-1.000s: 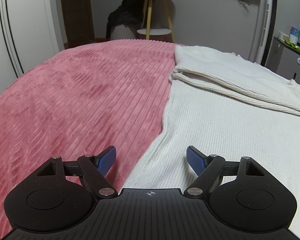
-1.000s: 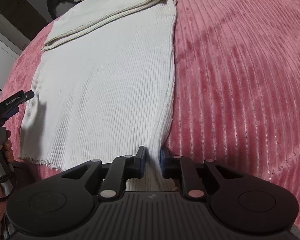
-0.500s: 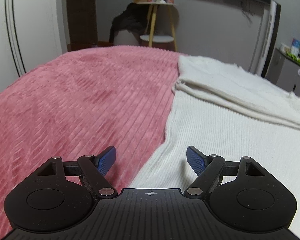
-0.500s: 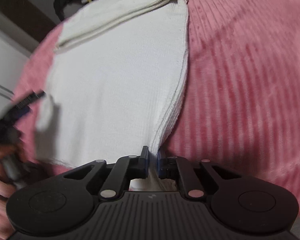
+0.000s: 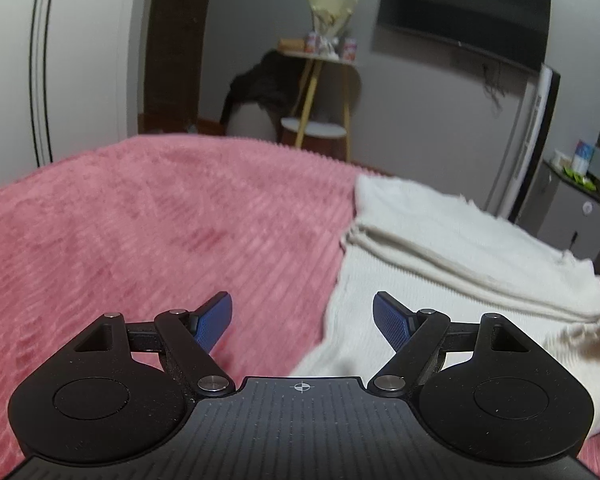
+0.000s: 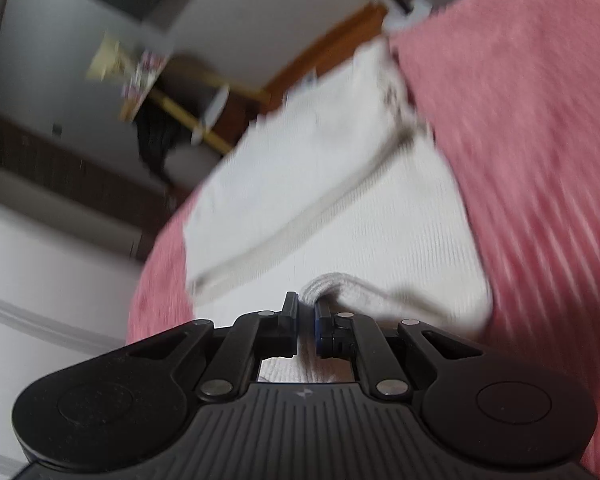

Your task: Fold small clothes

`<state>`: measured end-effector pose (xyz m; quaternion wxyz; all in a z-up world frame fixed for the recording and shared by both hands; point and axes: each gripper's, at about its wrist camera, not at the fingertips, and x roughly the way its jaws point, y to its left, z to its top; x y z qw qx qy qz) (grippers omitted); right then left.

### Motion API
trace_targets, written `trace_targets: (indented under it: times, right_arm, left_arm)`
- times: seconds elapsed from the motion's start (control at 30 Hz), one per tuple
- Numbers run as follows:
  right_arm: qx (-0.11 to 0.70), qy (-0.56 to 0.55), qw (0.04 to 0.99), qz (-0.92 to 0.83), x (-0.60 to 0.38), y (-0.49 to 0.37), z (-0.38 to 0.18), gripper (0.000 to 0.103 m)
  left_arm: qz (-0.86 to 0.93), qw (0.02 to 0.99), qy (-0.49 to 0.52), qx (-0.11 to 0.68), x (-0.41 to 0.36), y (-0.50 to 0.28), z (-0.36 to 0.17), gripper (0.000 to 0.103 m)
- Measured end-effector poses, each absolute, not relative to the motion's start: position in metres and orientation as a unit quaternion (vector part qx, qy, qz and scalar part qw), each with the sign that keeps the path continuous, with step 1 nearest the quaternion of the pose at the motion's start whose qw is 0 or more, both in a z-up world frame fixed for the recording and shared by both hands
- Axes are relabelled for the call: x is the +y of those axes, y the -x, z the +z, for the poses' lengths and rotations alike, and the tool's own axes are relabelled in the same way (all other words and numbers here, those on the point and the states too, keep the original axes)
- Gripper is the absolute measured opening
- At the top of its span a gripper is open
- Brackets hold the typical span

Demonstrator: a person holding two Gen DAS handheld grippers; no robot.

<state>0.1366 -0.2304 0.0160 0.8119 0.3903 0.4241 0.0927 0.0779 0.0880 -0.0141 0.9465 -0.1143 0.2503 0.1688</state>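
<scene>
**Top pinched at its hem on the bed**

Top (image 5: 452, 248), white ribbed knit, lies near the far edge of the pink blanket (image 5: 140, 232), its sleeves folded across. The right gripper (image 6: 307, 312) is clamped on a raised fold of it, apparently the hem, though blurred. The left gripper (image 5: 303, 316) hangs wide apart, holding nothing.

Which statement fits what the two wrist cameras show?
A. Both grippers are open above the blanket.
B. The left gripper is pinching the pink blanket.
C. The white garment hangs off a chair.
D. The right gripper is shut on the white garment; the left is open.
D: the right gripper is closed on a bunched fold of the white garment, while the left gripper is spread with nothing between its fingers.
</scene>
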Motion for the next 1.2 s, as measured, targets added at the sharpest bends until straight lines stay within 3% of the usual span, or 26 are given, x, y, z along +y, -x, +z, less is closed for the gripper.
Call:
trace_targets:
  times: [0.3,0.37,0.43,0.47,0.7,0.87,0.97,1.03,1.2]
  right_arm:
    - [0.405,-0.327,0.854,0.007,-0.245,-0.176,-0.012,0.009]
    - [0.397,-0.316,0.861,0.017,-0.250,-0.170,-0.013,0.014]
    - [0.381,-0.270,0.884,0.016,-0.253,-0.162,-0.007,0.037]
    - [0.371,-0.243,0.896,0.016,-0.253,-0.158,-0.003,0.042]
    - [0.360,-0.086,0.924,0.090,-0.227,-0.143,0.012,0.043]
    - [0.378,-0.089,0.914,0.117,-0.209,-0.163,0.002,0.041]
    - [0.386,-0.089,0.911,0.114,-0.201,-0.170,-0.007,0.032]
    - [0.395,-0.086,0.909,0.101,-0.200,-0.173,-0.014,0.006]
    - [0.355,-0.137,0.923,0.061,-0.212,-0.152,-0.018,0.006]
  left_arm:
    - [0.184,0.940,0.154,0.244,0.115,-0.085,-0.014,0.085]
    - [0.175,0.936,0.172,0.253,0.121,-0.088,-0.016,0.086]
    - [0.155,0.935,0.182,0.263,0.124,-0.090,-0.018,0.087]
    - [0.141,0.935,0.186,0.267,0.124,-0.092,-0.018,0.087]
    - [0.092,0.923,0.223,0.298,0.130,-0.101,-0.028,0.090]
    - [0.092,0.912,0.244,0.317,0.135,-0.104,-0.036,0.084]
    - [0.095,0.904,0.261,0.325,0.141,-0.108,-0.040,0.079]
    - [0.100,0.901,0.262,0.331,0.144,-0.109,-0.041,0.070]
    - [0.088,0.898,0.257,0.347,0.143,-0.116,-0.045,0.050]
